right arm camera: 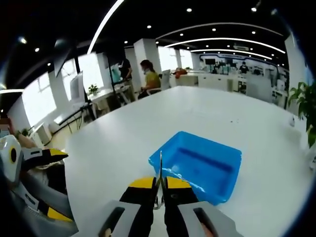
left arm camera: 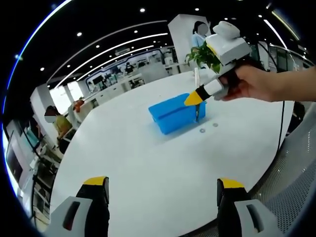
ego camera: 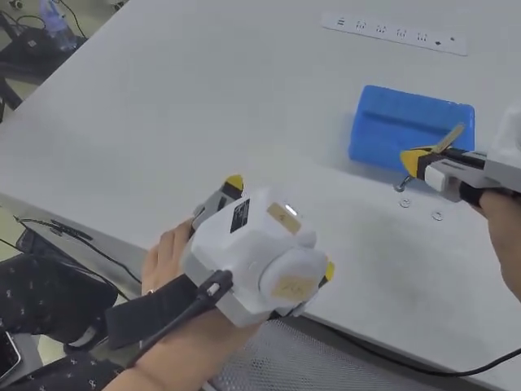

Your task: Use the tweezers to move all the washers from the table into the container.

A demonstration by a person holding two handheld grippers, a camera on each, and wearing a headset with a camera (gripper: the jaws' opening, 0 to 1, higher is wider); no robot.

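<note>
**A:** What is sitting on the left?

**B:** The left gripper (left arm camera: pixel 163 182) is hovering over the white table (ego camera: pixel 203 106), its jaws spread wide and holding nothing.

**A:** And further right?

**B:** A blue container (ego camera: pixel 411 126) is resting on the table, with two washers (ego camera: pixel 404 202) lying just in front. The right gripper (right arm camera: pixel 159 183) is pinching tweezers (right arm camera: pixel 160 165), their tips pointing down near the washers.
</note>
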